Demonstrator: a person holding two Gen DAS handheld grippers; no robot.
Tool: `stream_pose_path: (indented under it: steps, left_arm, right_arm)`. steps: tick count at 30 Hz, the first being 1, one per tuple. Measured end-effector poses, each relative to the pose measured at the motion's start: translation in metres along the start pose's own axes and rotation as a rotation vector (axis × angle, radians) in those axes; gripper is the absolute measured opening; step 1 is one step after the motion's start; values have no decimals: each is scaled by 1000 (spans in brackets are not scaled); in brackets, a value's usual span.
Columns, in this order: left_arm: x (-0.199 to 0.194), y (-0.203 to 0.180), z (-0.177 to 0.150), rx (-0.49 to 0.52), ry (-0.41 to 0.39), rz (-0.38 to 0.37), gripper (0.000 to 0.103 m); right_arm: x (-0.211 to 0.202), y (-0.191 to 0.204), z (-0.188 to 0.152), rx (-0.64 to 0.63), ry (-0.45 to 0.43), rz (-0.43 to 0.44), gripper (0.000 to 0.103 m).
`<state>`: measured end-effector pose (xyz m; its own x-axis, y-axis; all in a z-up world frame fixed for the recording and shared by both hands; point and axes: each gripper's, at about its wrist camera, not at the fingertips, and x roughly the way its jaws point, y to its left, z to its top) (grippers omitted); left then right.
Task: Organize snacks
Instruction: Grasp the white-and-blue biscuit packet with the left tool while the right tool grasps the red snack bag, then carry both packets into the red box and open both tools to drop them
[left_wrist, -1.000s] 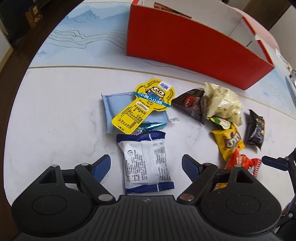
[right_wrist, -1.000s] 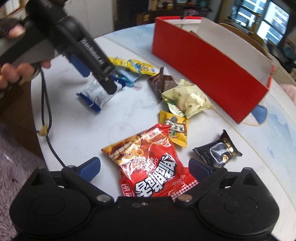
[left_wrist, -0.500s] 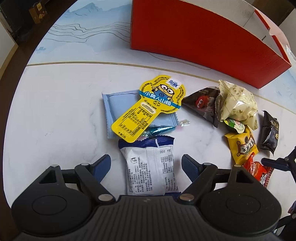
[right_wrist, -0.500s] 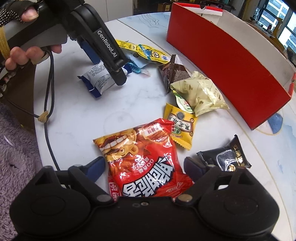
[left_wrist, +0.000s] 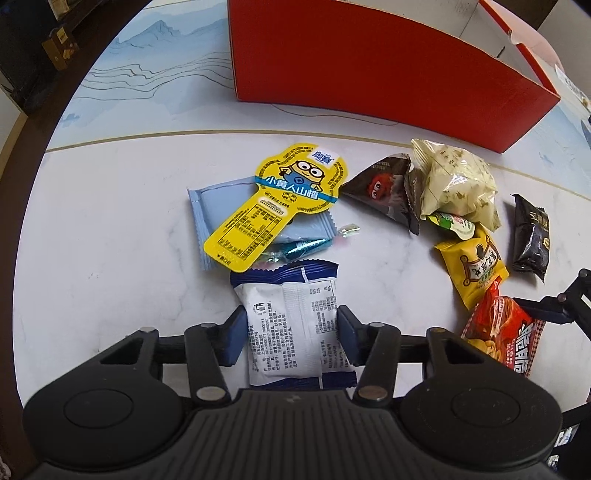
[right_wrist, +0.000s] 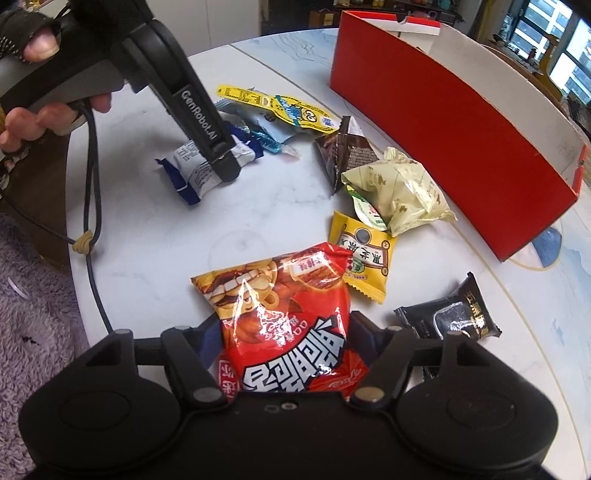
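Note:
My left gripper (left_wrist: 291, 332) is shut on a white and blue snack packet (left_wrist: 291, 317) lying on the marble table; it also shows in the right wrist view (right_wrist: 207, 168). My right gripper (right_wrist: 284, 336) is shut on a red chip bag (right_wrist: 284, 317), whose corner shows in the left wrist view (left_wrist: 498, 332). A large red box (left_wrist: 369, 62) stands open at the back; it also shows in the right wrist view (right_wrist: 443, 122).
Loose snacks lie between the grippers and the box: a yellow Minion card (left_wrist: 280, 206) on a pale blue packet (left_wrist: 218, 199), a dark triangular bag (left_wrist: 384, 188), a cream bag (left_wrist: 454, 184), a yellow packet (left_wrist: 476, 266), a black packet (left_wrist: 532, 232). The table edge curves at left.
Both grippers moved forward over their packets and closed: the left on the white and blue packet, the right on the red chip bag.

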<state>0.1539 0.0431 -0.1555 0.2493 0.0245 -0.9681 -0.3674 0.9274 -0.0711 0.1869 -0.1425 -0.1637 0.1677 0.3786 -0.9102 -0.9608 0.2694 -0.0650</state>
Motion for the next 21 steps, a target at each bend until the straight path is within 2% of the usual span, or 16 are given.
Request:
stream_pose_path:
  steps: [6,11,21]
  left_arm:
    - [-4,12,-8,-7,4,-27,49]
    - [-16,15,-19,3,-16,-58,49]
    - [-60,20,-26,34,-116,-124,49]
  right_arm:
    - [-10,6,-2,40,-27,-32,69]
    - [-24,6,-4,129,-80,-68,69]
    - [-64,2,-3,362,-229,-151,69]
